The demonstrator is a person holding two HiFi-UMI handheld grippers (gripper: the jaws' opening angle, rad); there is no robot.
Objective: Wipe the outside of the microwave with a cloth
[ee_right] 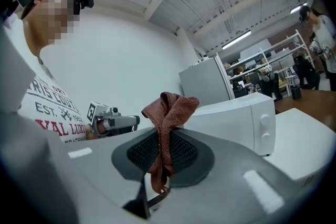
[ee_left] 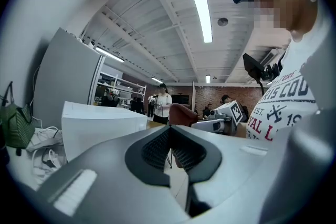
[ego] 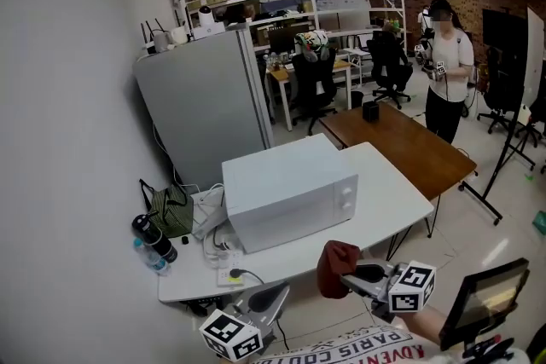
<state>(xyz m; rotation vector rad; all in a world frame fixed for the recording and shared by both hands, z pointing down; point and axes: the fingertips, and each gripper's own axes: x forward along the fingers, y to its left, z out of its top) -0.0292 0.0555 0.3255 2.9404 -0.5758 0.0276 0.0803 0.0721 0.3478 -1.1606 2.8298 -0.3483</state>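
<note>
On white table [ego: 388,205], 12 o'clock of both grippers: microwave [ego: 290,192]. Right gripper [ego: 350,275] clamped on red-brown cloth [ego: 334,267]; left gripper [ego: 266,299] clenched, empty. At microwave's 9 o'clock: green bag [ego: 171,213], bottle [ego: 153,239], cables [ego: 217,241].

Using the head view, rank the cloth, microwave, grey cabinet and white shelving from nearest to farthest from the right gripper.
1. cloth, clamped in the right gripper
2. microwave, straight ahead
3. grey cabinet, behind it, left
4. white shelving, far back

white microwave [ego: 290,192], rust-red cloth [ego: 336,268], brown table [ego: 409,151]
</note>
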